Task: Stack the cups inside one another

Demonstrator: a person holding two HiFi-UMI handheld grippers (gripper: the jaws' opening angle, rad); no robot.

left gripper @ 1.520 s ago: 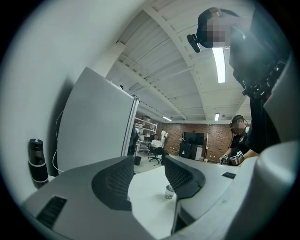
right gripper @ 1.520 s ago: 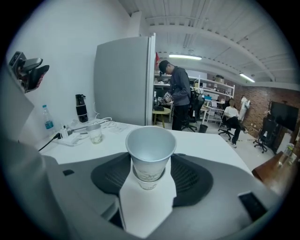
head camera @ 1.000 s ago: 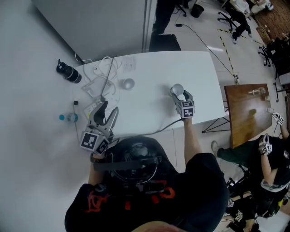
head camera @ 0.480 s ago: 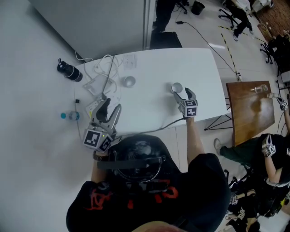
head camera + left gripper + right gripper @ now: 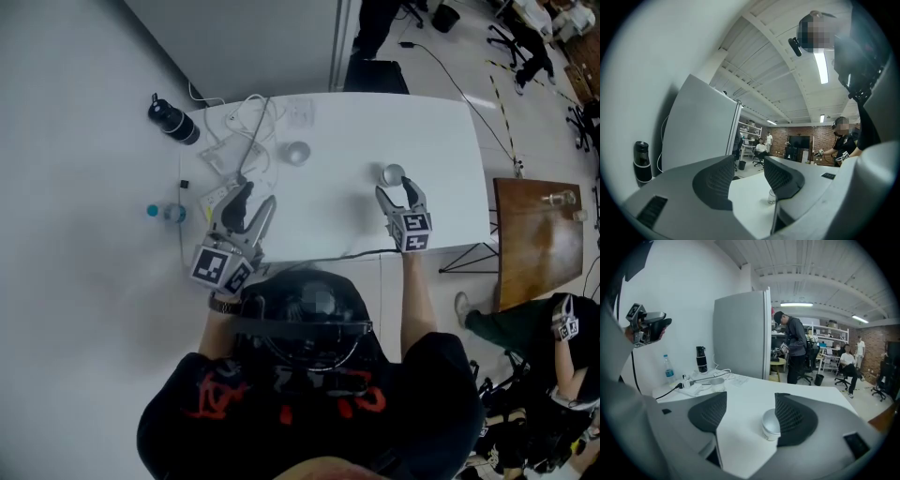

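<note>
A silver cup [image 5: 393,173] stands upside down on the white table [image 5: 441,141]; in the right gripper view the silver cup [image 5: 771,423] sits low by the right finger. My right gripper [image 5: 397,190] hovers just behind and above it, open; its jaws have just been opening and do not press the cup. A second cup [image 5: 296,153], upright, stands further left, and the right gripper view shows this cup [image 5: 716,380] near the cables. My left gripper [image 5: 253,202] is open and empty at the table's left front, and the left gripper view shows its jaws [image 5: 747,180] apart.
White cables and a power strip [image 5: 230,155] lie at the table's left rear. A black bottle [image 5: 174,120] and a small water bottle [image 5: 164,213] are off the left edge. A wooden table [image 5: 539,234] and seated people are to the right.
The right gripper has opened, let go of the silver cup and lifted back from it. The left gripper has stayed in place.
</note>
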